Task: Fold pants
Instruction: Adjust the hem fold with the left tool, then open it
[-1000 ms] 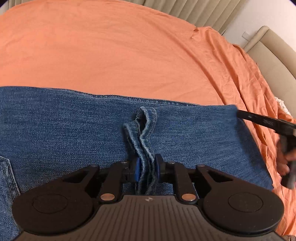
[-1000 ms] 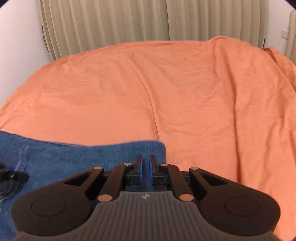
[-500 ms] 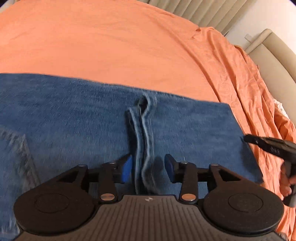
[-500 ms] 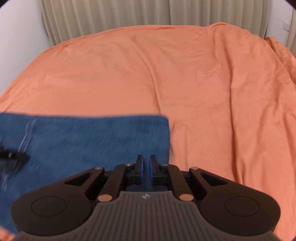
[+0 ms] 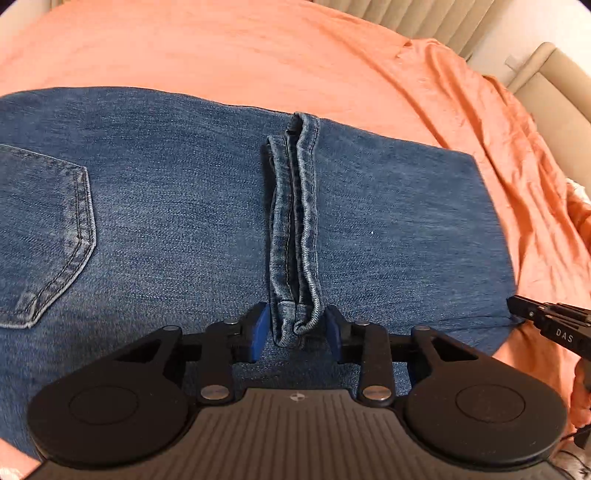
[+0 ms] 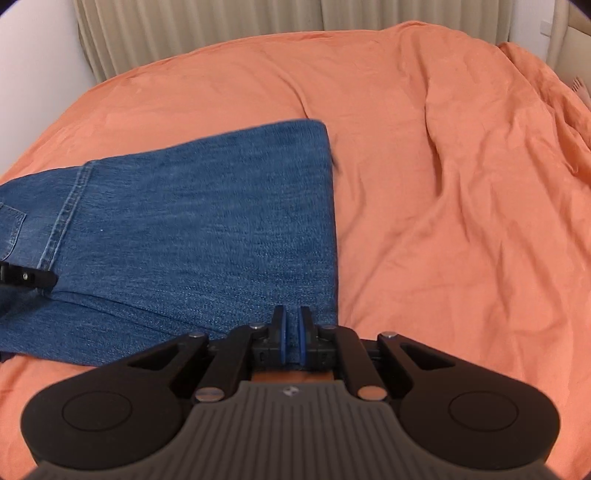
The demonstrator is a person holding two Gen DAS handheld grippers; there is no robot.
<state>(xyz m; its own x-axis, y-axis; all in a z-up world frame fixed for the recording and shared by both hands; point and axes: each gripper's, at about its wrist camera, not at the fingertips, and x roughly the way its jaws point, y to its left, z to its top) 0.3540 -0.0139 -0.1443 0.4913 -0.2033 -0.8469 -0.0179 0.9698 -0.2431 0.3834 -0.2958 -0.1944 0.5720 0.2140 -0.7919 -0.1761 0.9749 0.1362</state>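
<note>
Blue denim pants (image 5: 184,206) lie folded on the orange bed sheet (image 5: 258,55). A back pocket (image 5: 44,229) shows at the left. The leg hems (image 5: 293,229) lie as a ridge across the top layer. My left gripper (image 5: 295,328) is open, with its blue pads either side of the near end of the hems. In the right wrist view the pants (image 6: 203,229) lie left of centre. My right gripper (image 6: 291,339) is shut on the near right corner of the folded denim. Its tip also shows in the left wrist view (image 5: 546,321).
The orange sheet (image 6: 443,221) covers the whole bed, with wrinkles to the right. Beige curtains (image 6: 221,29) hang behind the bed, and a white wall (image 6: 33,66) is at the left. A beige headboard (image 5: 554,85) is at the far right.
My left gripper has let go of the leg hems and opened; the hems now lie on the pants. Both grippers have drawn back, so more of the folded pants shows.
</note>
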